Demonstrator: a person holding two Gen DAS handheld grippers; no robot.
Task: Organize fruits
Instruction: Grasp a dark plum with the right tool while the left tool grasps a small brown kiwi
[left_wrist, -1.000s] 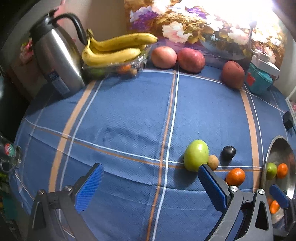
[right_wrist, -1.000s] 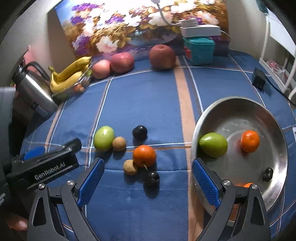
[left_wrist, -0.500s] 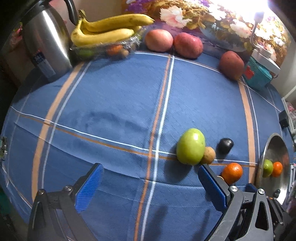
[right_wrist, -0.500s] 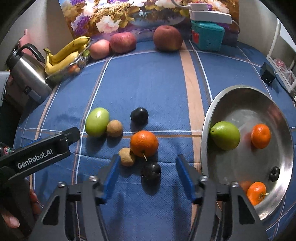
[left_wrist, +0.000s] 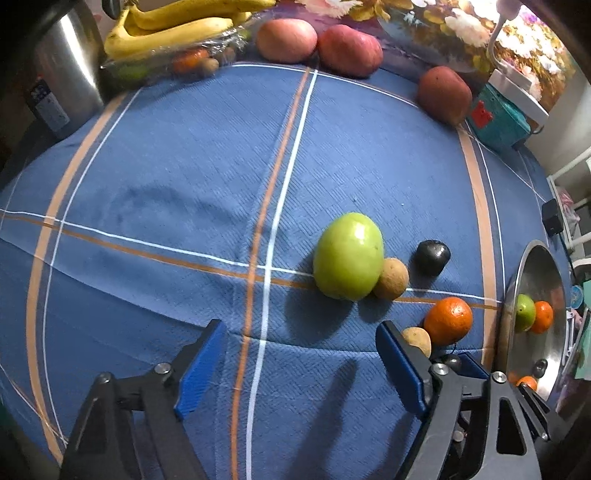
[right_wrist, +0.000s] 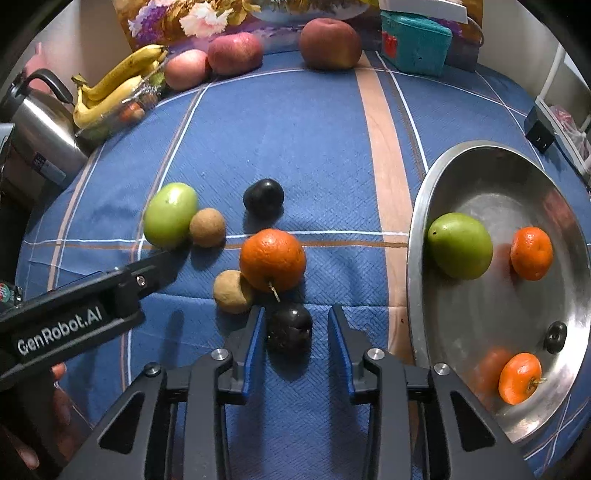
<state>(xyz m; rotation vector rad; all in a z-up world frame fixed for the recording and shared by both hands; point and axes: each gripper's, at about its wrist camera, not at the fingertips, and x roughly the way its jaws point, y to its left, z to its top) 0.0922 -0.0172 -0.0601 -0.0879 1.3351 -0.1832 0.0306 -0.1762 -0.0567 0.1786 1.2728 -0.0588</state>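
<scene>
The dark plum (right_wrist: 290, 328) lies on the blue cloth between the right gripper (right_wrist: 296, 328)'s closing fingers, not yet clamped, presumably bound for the metal bowl (right_wrist: 417, 236) beside it, while the left gripper (left_wrist: 301, 363)'s fingers narrow around nothing.

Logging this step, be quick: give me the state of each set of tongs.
Left tongs: open and closing, nothing between them.
Right tongs: closing around the dark plum, pads not yet pressing it.
</scene>
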